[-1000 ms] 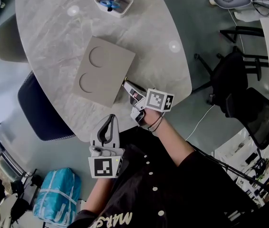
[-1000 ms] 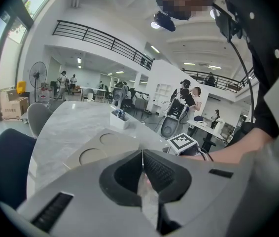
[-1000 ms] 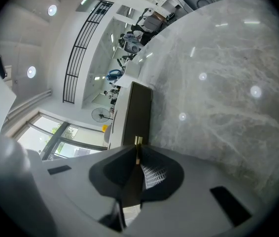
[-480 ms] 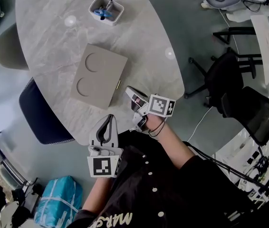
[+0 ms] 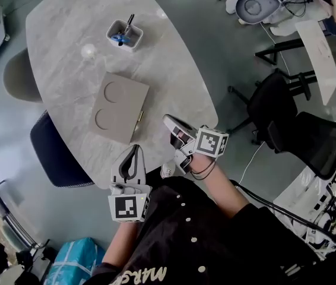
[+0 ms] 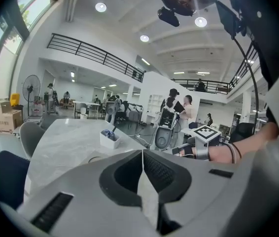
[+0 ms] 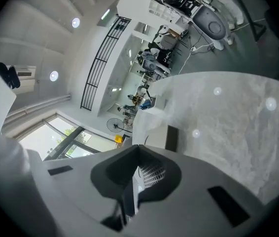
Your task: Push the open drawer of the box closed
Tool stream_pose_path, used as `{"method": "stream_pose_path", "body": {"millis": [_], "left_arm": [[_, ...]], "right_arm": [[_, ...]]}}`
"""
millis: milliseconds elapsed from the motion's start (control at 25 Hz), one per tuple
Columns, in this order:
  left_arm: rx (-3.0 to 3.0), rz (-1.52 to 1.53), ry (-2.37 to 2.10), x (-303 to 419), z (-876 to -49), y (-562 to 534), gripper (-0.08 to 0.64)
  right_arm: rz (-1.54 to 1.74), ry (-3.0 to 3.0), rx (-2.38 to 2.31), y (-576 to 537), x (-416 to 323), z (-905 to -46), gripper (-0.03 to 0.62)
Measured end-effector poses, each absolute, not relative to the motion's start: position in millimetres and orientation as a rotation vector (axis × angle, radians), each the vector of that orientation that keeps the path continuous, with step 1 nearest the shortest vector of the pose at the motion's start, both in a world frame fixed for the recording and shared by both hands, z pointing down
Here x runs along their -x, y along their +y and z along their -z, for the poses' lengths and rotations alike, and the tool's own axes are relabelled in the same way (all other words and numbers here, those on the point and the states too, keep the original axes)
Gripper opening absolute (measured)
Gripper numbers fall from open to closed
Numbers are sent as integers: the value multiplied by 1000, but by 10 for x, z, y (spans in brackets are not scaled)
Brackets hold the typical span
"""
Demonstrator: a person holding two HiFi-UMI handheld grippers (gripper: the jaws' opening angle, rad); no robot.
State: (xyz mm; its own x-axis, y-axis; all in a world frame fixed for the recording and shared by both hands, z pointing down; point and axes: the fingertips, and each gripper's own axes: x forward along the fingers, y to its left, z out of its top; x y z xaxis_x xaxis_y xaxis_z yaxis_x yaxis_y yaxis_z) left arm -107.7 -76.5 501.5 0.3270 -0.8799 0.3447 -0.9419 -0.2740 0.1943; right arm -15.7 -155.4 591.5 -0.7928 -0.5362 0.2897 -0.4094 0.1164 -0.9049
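Jaws pressed together, my right gripper (image 5: pixel 168 121) faces the drawer front (image 5: pixel 139 117) of the box (image 5: pixel 116 106) by the tabletop's near edge. My left gripper (image 5: pixel 135 150), likewise closed and empty, sits farther off.

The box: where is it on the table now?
Head view: the box lies flat toward the table's near edge, nearer than the white pen tray, just left of the right tongs.

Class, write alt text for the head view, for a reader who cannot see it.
A flat grey box lies on a marble table, its drawer apparently shut. The right hand-held gripper, shut, is clear of the box near the table edge; the left hand-held gripper, also shut, is beside it. A white pen pot stands beyond.
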Motion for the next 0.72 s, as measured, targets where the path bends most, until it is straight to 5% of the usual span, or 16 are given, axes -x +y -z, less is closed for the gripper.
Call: {"method": "stream_pose_path", "body": {"millis": [720], "left_arm": [[-2371, -135, -1716, 986, -4315, -767, 17]], "right_arm": [[1186, 2383, 1219, -1411, -858, -4604, -3]]}}
